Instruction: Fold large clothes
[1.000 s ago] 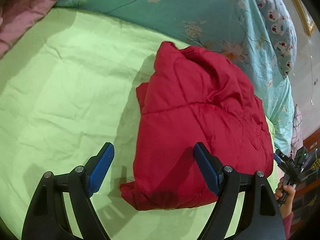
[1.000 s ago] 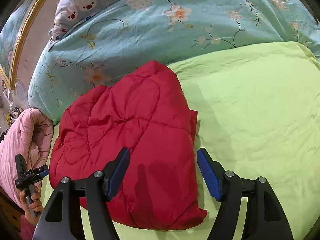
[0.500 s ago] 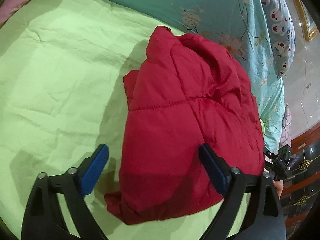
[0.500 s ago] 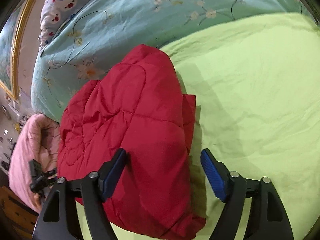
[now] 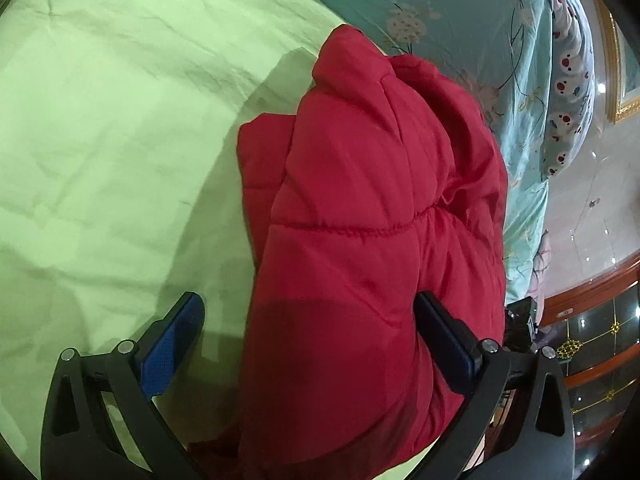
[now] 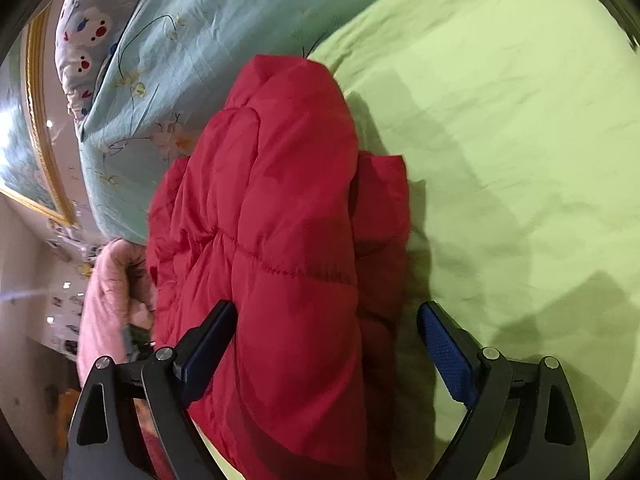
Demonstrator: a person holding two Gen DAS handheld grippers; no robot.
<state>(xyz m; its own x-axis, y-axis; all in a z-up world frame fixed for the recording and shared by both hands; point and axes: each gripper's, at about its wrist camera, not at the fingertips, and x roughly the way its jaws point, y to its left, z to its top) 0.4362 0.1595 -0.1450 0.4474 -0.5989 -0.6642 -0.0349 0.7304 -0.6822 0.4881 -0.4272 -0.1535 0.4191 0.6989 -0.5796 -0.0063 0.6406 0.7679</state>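
A red quilted padded jacket [image 5: 368,240] lies folded into a thick bundle on the light green bed sheet [image 5: 112,128]. It also shows in the right wrist view [image 6: 288,256]. My left gripper [image 5: 308,344] is open, its blue-padded jaws straddling the near end of the bundle. My right gripper [image 6: 324,344] is open too, with the near end of the jacket bulging between its jaws. Neither gripper is closed on the fabric. The jacket's near edge is hidden below both views.
A turquoise floral duvet [image 5: 460,20] is heaped behind the jacket, with a cartoon-print pillow [image 5: 568,80] beyond it. A pink blanket [image 6: 108,300] lies at the bed's edge. Wooden furniture [image 5: 592,320] stands beside the bed. Green sheet [image 6: 520,140] spreads wide beside the jacket.
Both grippers have moved in closer and lower over the near end of the jacket, which now fills the space between their open jaws. The jacket itself has not shifted.
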